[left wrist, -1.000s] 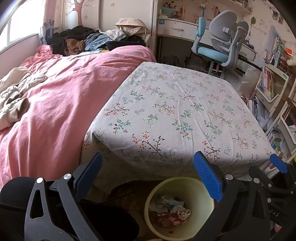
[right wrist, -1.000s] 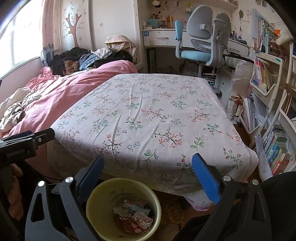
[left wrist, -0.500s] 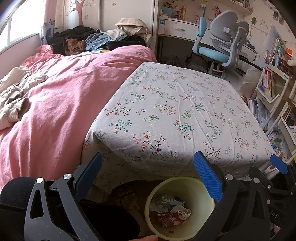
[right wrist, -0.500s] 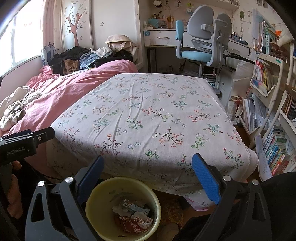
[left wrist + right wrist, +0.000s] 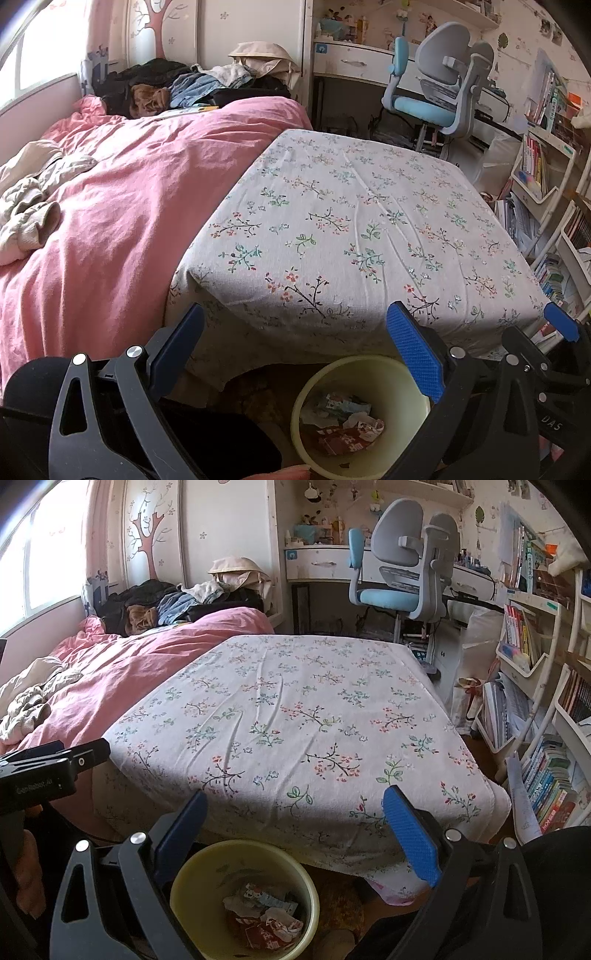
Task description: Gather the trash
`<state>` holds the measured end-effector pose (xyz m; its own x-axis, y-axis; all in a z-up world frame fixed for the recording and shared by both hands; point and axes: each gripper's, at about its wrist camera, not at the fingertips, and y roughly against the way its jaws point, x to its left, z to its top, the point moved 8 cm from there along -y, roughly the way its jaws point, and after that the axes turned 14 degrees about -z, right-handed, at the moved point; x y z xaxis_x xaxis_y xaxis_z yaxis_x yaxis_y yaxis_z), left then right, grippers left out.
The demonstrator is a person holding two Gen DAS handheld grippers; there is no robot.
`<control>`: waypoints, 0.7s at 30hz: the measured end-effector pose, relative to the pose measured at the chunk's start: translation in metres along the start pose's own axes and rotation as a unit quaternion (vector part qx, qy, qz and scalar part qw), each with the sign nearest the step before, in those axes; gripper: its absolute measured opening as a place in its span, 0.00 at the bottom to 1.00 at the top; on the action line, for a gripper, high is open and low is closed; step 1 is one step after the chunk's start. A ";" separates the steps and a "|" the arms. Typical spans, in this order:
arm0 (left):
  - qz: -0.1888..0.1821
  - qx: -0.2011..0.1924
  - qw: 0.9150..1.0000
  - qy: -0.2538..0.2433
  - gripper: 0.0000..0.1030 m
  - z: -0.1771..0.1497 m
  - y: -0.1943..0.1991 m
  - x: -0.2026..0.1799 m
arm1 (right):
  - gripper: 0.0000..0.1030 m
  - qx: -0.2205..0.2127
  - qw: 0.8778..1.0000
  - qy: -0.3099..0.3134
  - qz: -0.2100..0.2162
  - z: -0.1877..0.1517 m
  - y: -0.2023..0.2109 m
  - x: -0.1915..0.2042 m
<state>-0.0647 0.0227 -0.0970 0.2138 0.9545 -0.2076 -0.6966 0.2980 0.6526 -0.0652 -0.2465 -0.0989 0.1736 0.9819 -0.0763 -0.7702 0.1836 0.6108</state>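
White lettering reading "GenRobot.AI" stands on the black body of the left gripper [image 5: 40, 775] at the left edge of the right wrist view. In the left wrist view, the letters "DAS" show on the dark body of the right gripper [image 5: 550, 424]. Book spines and trash wrappers carry print too small to read.

A floral cloth [image 5: 354, 229] beside a pink duvet [image 5: 110, 206]; blue desk chair [image 5: 399, 587] behind.

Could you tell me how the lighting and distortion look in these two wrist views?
Left wrist: window blown out, shadow band along the tablecloth's near edge, bin dim. Right wrist: same window glare, fisheye bending the shelves, dark corners.
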 end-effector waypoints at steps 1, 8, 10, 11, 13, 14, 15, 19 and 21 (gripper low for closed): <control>0.001 -0.001 1.000 -0.001 0.93 0.000 0.000 0.000 | 0.89 0.000 1.000 0.000 0.000 0.000 0.000 0.000; 0.003 -0.002 1.000 -0.004 0.93 0.001 0.001 -0.001 | 0.89 0.000 1.000 0.002 0.001 0.001 0.000 0.001; 0.004 -0.001 1.000 -0.009 0.93 0.001 0.000 -0.002 | 0.89 0.000 1.000 0.003 0.003 0.002 0.000 0.001; 0.004 -0.001 1.000 -0.011 0.93 0.001 0.000 -0.002 | 0.89 0.000 1.000 0.003 0.003 0.002 0.000 0.001; 0.005 0.000 1.000 -0.014 0.93 0.001 0.000 -0.003 | 0.89 0.000 1.000 0.003 0.003 0.002 0.000 0.001; 0.005 0.000 1.000 -0.015 0.93 0.002 0.000 -0.003 | 0.89 0.000 1.000 0.003 0.003 0.002 0.000 0.001; 0.005 0.001 1.000 -0.015 0.93 0.002 0.000 -0.003 | 0.89 0.001 1.000 0.002 0.003 0.002 0.000 0.001; 0.000 0.000 1.000 -0.012 0.93 0.002 0.000 -0.003 | 0.89 0.002 1.000 0.001 0.004 0.002 -0.001 0.003; -0.011 -0.002 1.000 -0.010 0.93 0.003 -0.001 -0.005 | 0.89 0.002 1.000 0.001 0.006 0.003 -0.001 0.004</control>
<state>-0.0632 0.0181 -0.0943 0.2417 0.9479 -0.2075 -0.6944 0.3183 0.6454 -0.0618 -0.2428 -0.0980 0.1638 0.9840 -0.0703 -0.7700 0.1721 0.6144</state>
